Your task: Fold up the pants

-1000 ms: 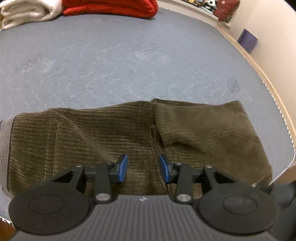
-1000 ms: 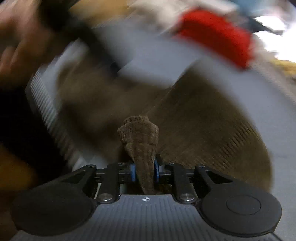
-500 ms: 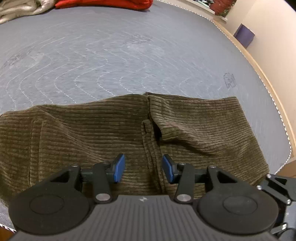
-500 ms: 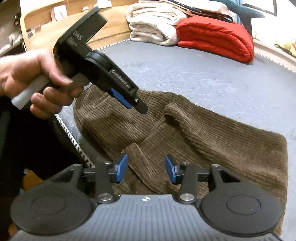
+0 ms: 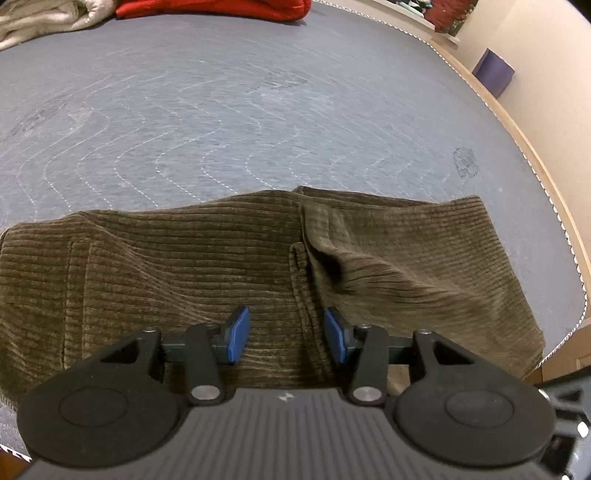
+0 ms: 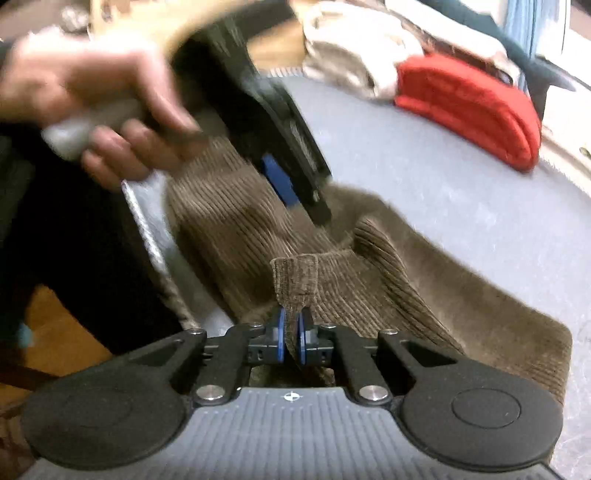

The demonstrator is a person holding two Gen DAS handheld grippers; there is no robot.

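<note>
Brown corduroy pants (image 5: 147, 266) lie folded near the front edge of a grey quilted mattress (image 5: 258, 110). My left gripper (image 5: 288, 325) hangs open just above the cloth, straddling a seam, with nothing pinched between its blue pads. In the right wrist view my right gripper (image 6: 290, 325) has its jaws closing on a raised fold of the pants (image 6: 424, 295), and the pads press on the cloth. A hand (image 6: 110, 110) holds the left gripper (image 6: 295, 192) tilted down over the pants at the upper left.
A red blanket (image 6: 469, 107) and a cream one (image 5: 37, 22) lie folded at the far end of the mattress. The mattress's piped edge (image 5: 535, 177) runs along a wooden frame on the right, with a purple box (image 5: 495, 74) beyond. Bare mattress stretches behind the pants.
The right gripper held a fold, opened over the pants half a second ago, and is now shut on a fold again. The left gripper has hardly moved.
</note>
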